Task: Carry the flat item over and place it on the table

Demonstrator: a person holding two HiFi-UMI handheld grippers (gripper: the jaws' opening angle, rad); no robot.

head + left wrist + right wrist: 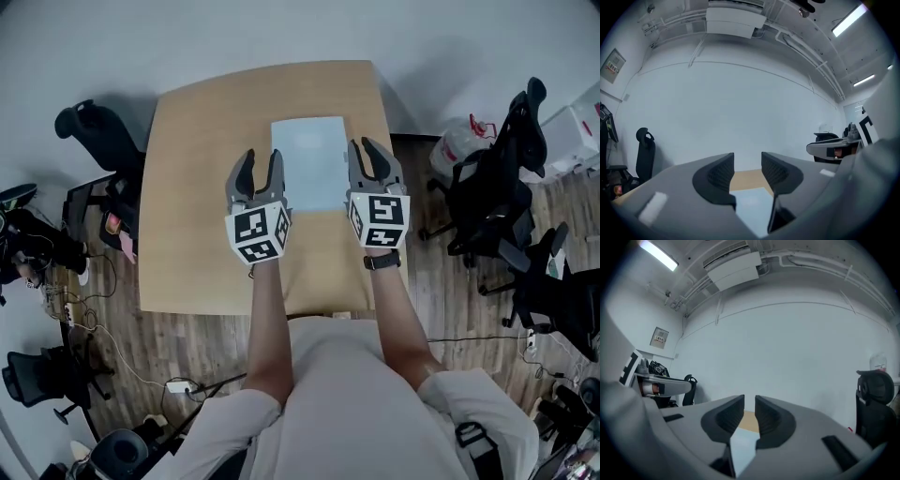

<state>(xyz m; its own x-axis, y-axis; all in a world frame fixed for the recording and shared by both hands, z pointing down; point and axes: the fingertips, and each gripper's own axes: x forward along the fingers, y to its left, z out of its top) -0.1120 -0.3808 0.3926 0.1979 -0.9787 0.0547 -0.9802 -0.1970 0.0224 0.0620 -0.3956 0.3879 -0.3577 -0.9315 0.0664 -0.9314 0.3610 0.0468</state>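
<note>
A pale, flat rectangular sheet (309, 159) lies on the light wooden table (206, 122), towards its far right part. My left gripper (261, 157) hovers at the sheet's near left edge, jaws well apart with nothing between them. My right gripper (367, 145) sits at the sheet's right edge, its jaws only a narrow gap apart and empty. In the left gripper view the sheet (752, 206) shows below the gripper (747, 161), with table (745, 180) beyond. The right gripper view shows the sheet (743, 444) under the gripper (749, 404).
Black office chairs stand left (94, 127) and right (506, 178) of the table. A water jug (459, 145) sits on the wood floor at the right. Cables and a power strip (178, 386) lie on the floor near the person's left side.
</note>
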